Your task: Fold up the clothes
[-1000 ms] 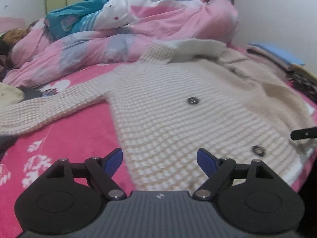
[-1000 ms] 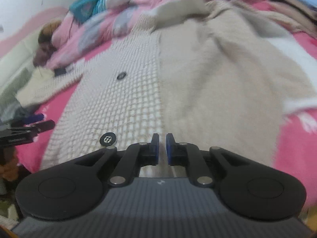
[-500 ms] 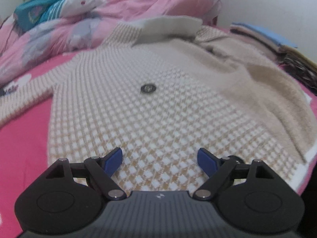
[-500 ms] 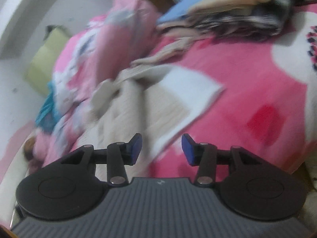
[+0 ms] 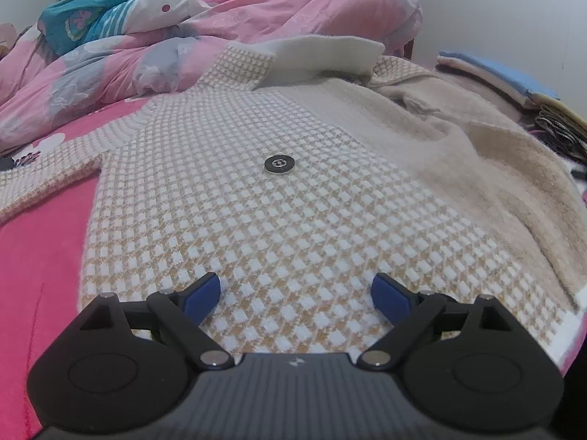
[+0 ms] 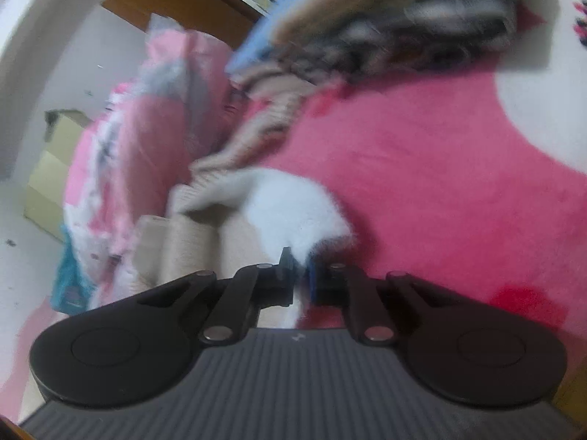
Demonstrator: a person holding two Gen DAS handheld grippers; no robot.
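A beige and white checked cardigan [image 5: 293, 220] lies spread on the pink bed sheet [image 5: 40, 256], front up, with a dark button [image 5: 280, 164] at its middle and a white collar [image 5: 323, 55] at the far end. My left gripper [image 5: 295, 293] hovers low over its near hem, jaws opening, blue pads apart, nothing pinched between them. In the blurred right wrist view, my right gripper [image 6: 300, 275] is closing, its pads pinching the cardigan's white hem corner [image 6: 293, 212] at the garment's right side.
A crumpled pink duvet [image 5: 256, 7] with a teal cloth [image 5: 84, 25] is heaped at the head of the bed. A stack of folded clothes [image 5: 513, 80] sits at the far right, also blurred in the right wrist view [image 6: 385, 18]. Bare pink sheet [image 6: 422, 183] lies beyond the hem.
My left gripper came closer and lower over the cardigan, then held still. My right gripper swung right off the cardigan's front, rolled, opened, and shut on the white hem corner.
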